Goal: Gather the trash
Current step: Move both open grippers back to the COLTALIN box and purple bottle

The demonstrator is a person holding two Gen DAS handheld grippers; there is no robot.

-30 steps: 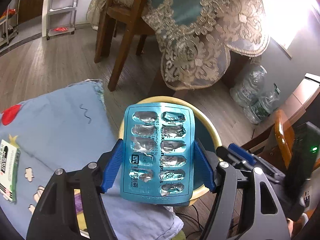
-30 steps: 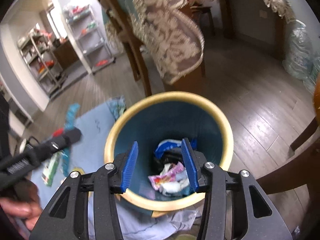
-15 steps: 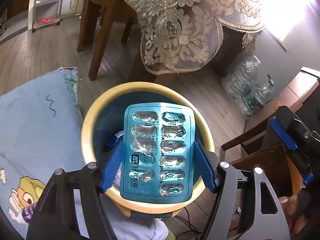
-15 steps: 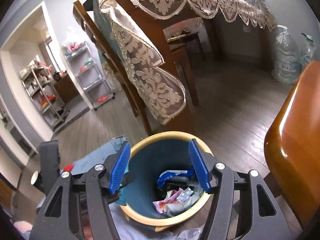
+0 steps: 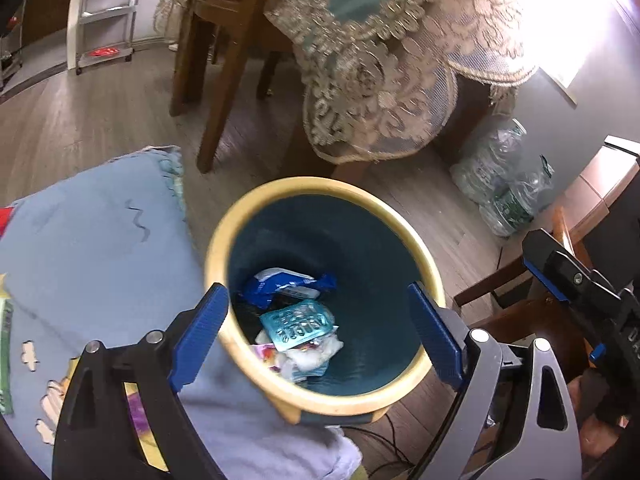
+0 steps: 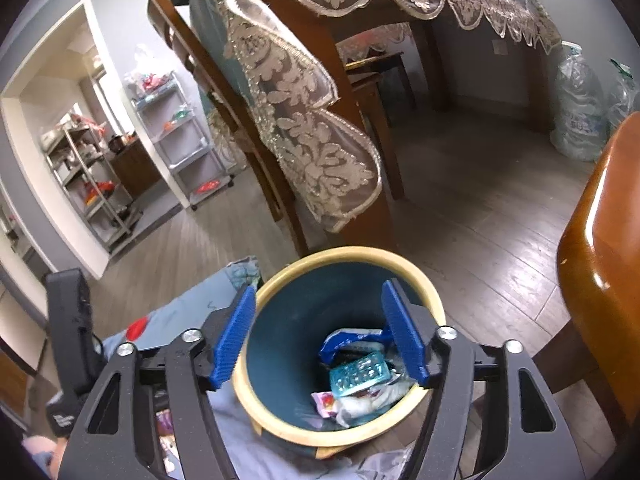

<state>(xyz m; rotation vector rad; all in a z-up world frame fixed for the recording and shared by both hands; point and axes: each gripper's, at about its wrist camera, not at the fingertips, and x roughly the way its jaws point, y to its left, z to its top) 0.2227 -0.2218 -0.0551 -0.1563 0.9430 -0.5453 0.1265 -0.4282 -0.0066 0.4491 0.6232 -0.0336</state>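
The left gripper [image 5: 318, 330] is hovering over the round yellow-rimmed, teal-walled waste bin [image 5: 416, 248], its blue fingers spread wide apart and holding nothing. Directly below and between them, the teal foil blister pack [image 5: 297, 323] is lying on top of the crumpled wrappers and a blue plastic packet [image 5: 280, 286] at the bin's bottom. The right gripper [image 6: 320, 336] is also hanging above the bin, its fingers apart and empty, with the blister pack [image 6: 360, 374] showing just inside its right finger. A light blue patterned cushion [image 5: 92, 248] is sitting left of the left gripper, touching the bin.
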